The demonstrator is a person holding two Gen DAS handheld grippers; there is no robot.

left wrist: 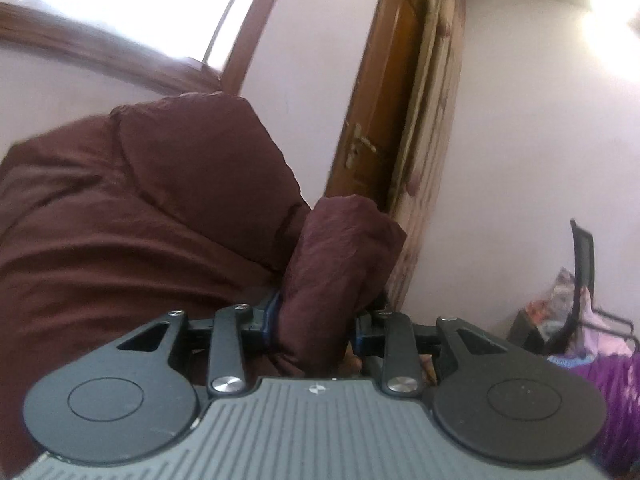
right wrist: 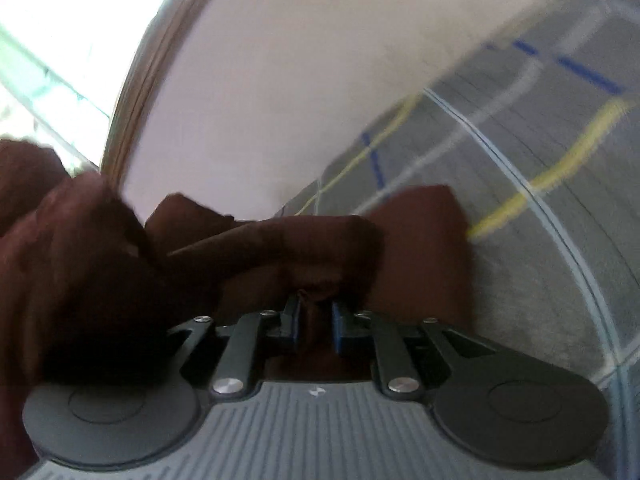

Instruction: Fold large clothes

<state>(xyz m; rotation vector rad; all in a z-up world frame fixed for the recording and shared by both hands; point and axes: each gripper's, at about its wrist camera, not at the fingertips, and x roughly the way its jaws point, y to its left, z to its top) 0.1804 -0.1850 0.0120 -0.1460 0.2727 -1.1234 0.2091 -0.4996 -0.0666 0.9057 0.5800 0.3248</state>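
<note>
A large dark maroon padded jacket [left wrist: 132,208] is lifted in the air, held at two places. In the left wrist view its bulk fills the left half of the frame, puffed and creased, and a thick fold of it runs down between the fingers of the left hand-held gripper [left wrist: 316,324], which is closed on that bunch at a fairly wide spread because the fabric is so thick. The cloth covers most of the blue finger pads [left wrist: 272,316], so only their edges show.

In the right wrist view the jacket [right wrist: 256,256] is blurred; it spreads across the left and middle of the frame, with a flat corner reaching to the right. The right hand-held gripper [right wrist: 316,320] is closed narrow on a small pinch of the maroon fabric, which stands between its two blue pads [right wrist: 338,328]. Jacket folds drape over the left side of this gripper's body and hide part of it.

Beyond the jacket, the left view shows a pale wall [left wrist: 520,140], a brown wooden door [left wrist: 384,92] with a metal handle [left wrist: 360,144], and a bright window [left wrist: 120,4] in a wooden frame. At far right stand a dark chair [left wrist: 580,280] and a heap of purple and pink cloth [left wrist: 600,360].

The right view shows a grey checked bedcover [right wrist: 540,240] with yellow, blue and white lines behind the jacket's corner.
</note>
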